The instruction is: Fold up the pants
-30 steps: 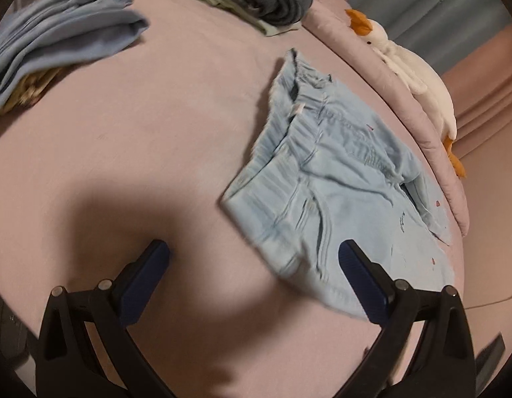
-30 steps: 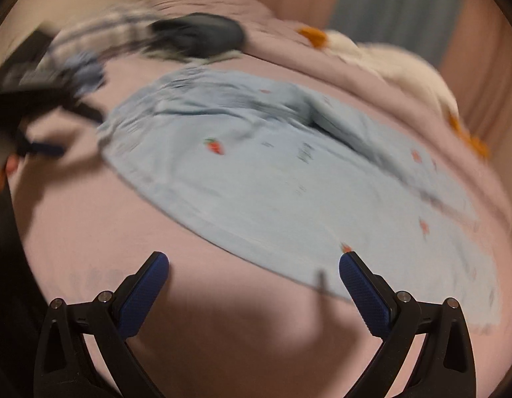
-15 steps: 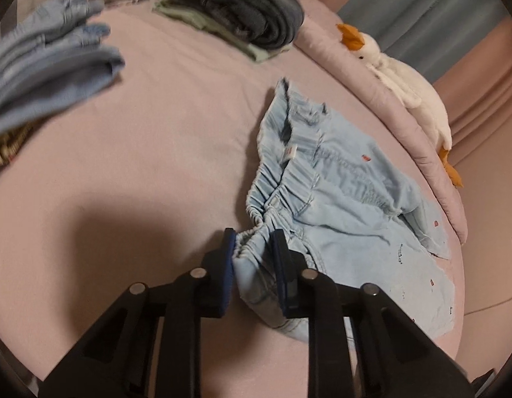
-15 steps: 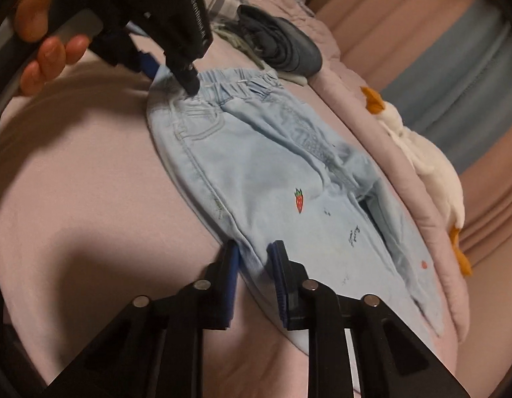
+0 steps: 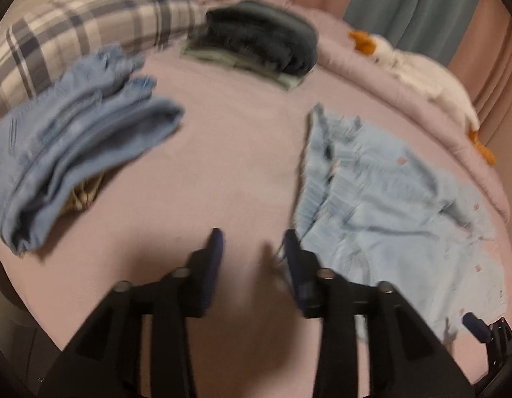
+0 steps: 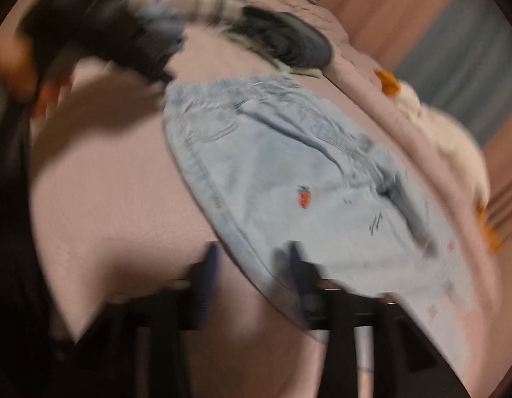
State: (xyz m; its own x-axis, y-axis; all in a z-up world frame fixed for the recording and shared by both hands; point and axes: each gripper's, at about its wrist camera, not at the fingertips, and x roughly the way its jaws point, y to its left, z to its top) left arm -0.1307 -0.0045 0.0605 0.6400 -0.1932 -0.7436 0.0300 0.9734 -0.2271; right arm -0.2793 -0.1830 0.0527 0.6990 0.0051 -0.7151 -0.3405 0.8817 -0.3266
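Pink bed sheet [image 5: 222, 165] fills the ground under both wrist views, and each pair of tongs hangs over it pointing downward. The left tongs [image 5: 252, 258] have just been opening; their pads now stand apart with only bare sheet between them, the right-hand pad just beside the gathered waistband of the light blue pants [image 5: 388, 205], which lie off to the right of these tongs. The right tongs [image 6: 252, 265] have likewise just been opening; the near side edge of the pants crosses the gap between the pads, but blur hides whether either pad touches cloth, and nothing looks pinched. From the right tongs the pants run long-axis away and to the left, waistband at the far end, where the left tongs sit at the far left, legs trailing near and right. I judge the left tongs nearer the waistband, the right nearer the legs. Farther off lie a folded blue stack [image 5: 77, 165], a dark folded pile [image 5: 259, 43] and a plush duck [image 5: 421, 76].
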